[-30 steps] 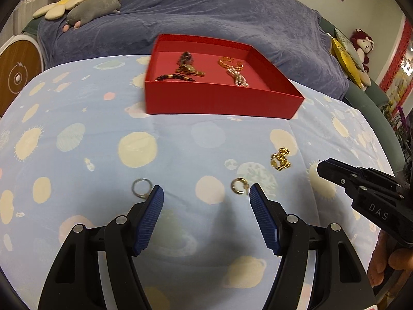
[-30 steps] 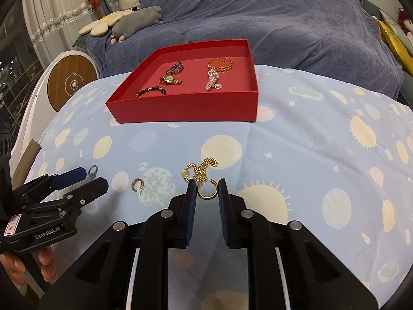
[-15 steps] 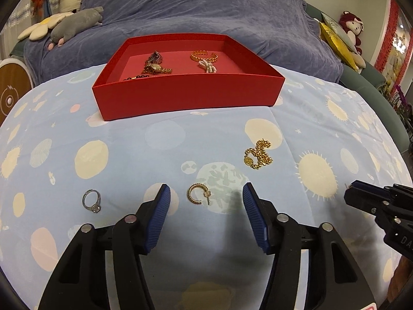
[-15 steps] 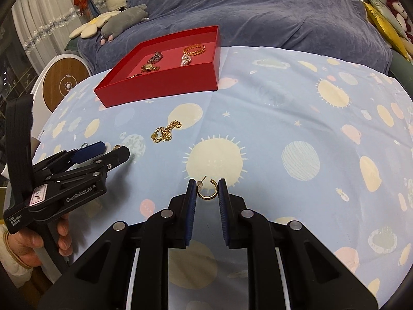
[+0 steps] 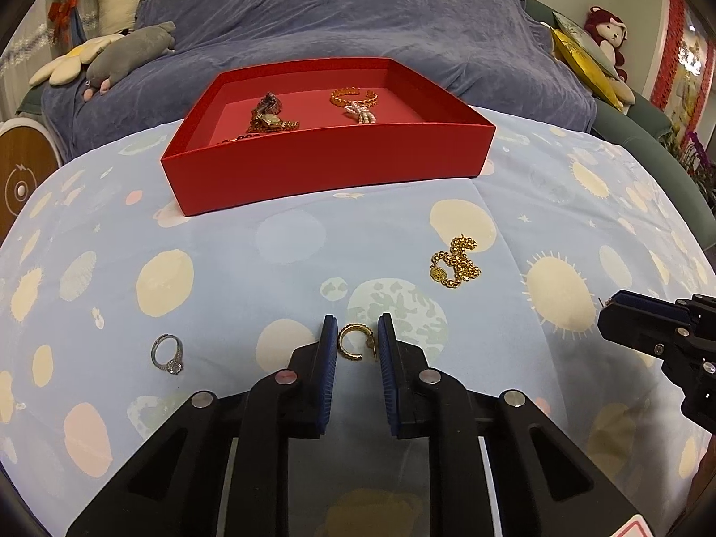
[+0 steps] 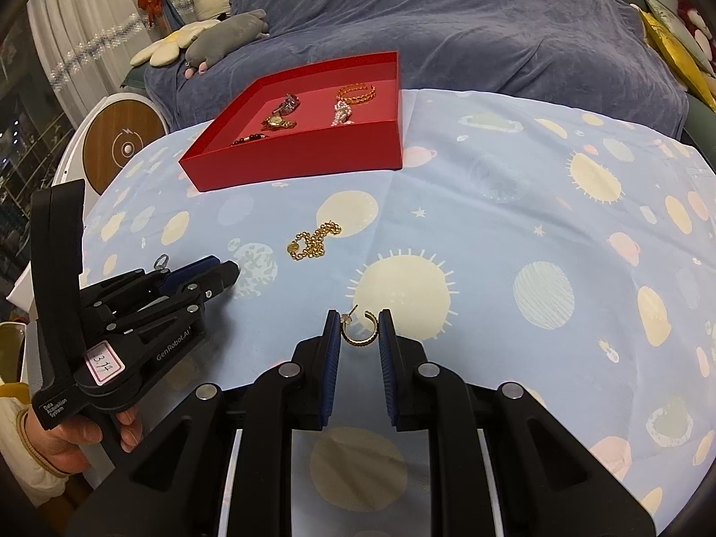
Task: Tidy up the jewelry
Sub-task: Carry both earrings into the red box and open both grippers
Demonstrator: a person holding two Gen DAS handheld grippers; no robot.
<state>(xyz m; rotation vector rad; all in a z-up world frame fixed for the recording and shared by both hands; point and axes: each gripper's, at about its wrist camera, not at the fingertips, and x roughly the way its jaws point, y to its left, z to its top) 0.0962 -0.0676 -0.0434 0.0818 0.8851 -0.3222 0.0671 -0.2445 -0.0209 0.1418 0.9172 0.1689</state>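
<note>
The tabletop (image 5: 277, 268), under a pale blue cloth printed with suns and planets, curves away to rounded edges at left and right; behind it lies a blue-grey blanket (image 5: 358, 22). From the left in the left wrist view: a silver ring (image 5: 168, 353) lies alone on the cloth with bare cloth all round it. Next, the left hand-held gripper (image 5: 356, 340) has just been closing, and its blue pads now stand either side of a gold hoop earring (image 5: 353, 342) that lies on the cloth, the pads at its outer edges. Farther back sits the red tray (image 5: 331, 165), holding a watch (image 5: 270, 121), a dark bead bracelet, a gold bangle (image 5: 353, 97) and a pearl piece. A wide strip of free cloth separates the tray's front wall from the gripper. To the right a gold chain (image 5: 456, 264) lies in a heap, well apart from both grippers.

The right wrist view shows what the left one hides: the right hand-held gripper (image 6: 356, 333) is clamped on a second gold hoop earring (image 6: 358, 331), its post pointing up and left. That earring cannot be made out in the left view, where only the gripper's dark tip enters at the right edge. This view also shows a hand (image 6: 67, 438) gripping the left tool's handle at lower left, and much open cloth to the right of the tray.
</note>
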